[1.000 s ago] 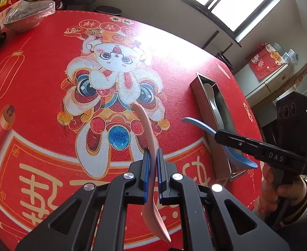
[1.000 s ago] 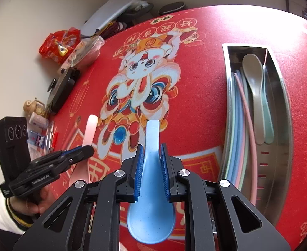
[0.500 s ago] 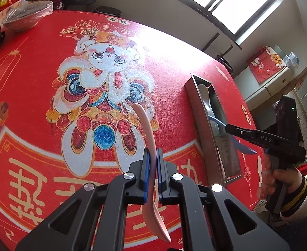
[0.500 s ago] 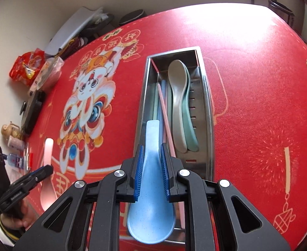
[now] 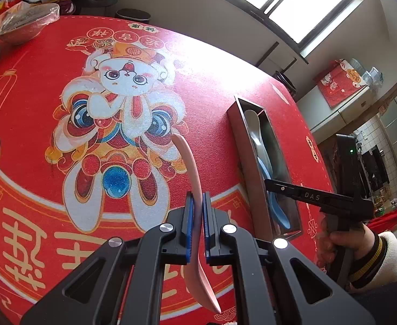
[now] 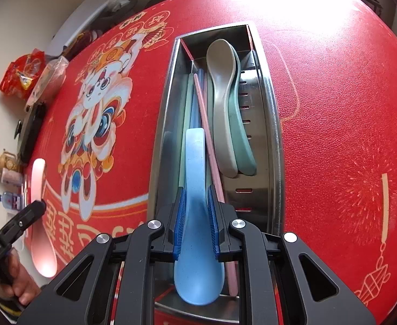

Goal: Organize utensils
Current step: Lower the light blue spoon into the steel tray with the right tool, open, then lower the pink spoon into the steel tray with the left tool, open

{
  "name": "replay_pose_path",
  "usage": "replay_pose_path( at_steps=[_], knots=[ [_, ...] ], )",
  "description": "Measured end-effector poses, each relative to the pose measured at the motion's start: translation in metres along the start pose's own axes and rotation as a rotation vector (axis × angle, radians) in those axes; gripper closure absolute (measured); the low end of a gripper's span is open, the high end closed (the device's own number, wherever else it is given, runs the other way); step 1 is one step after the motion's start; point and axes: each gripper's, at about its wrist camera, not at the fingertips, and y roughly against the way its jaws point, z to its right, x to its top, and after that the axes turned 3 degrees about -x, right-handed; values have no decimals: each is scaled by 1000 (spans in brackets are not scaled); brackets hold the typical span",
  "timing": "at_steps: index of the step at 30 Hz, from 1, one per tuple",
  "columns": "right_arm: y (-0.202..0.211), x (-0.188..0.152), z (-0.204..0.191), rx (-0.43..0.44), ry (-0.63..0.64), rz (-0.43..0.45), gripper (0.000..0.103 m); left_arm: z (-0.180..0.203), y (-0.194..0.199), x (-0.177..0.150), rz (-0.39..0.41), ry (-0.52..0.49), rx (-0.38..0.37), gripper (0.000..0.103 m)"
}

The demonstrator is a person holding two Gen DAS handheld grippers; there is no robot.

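Now hovering over steel utensil tray (image 6: 275, 124), right gripper (image 6: 195, 214) clamping blue spoon (image 6: 197, 243); left gripper (image 5: 197, 227) pinching pink spoon (image 5: 195, 216).

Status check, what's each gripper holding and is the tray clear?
Left gripper shut on pink spoon. Right gripper shut on blue spoon, over steel tray. Tray holds spoons, chopsticks.

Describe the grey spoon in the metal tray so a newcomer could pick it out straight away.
On the red tablecloth lies a long steel tray. In its right compartment, beside the slotted wall, two spoons are stacked with their bowls at the far end. The grey spoon is the upper one, pale beige-grey, lying on a green spoon; every other piece there is blue, pink or green.
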Motion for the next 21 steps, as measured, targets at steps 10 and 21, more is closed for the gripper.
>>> replay_pose_path(
  at_steps=[10, 21],
  knots=[
    [30, 2, 1, 25, 34, 55, 84, 36, -17, 12, -17, -42, -47, 97],
    [83, 5, 45, -17, 11, 185, 39, 98, -66, 16, -79, -106, -120, 97]
  ],
)
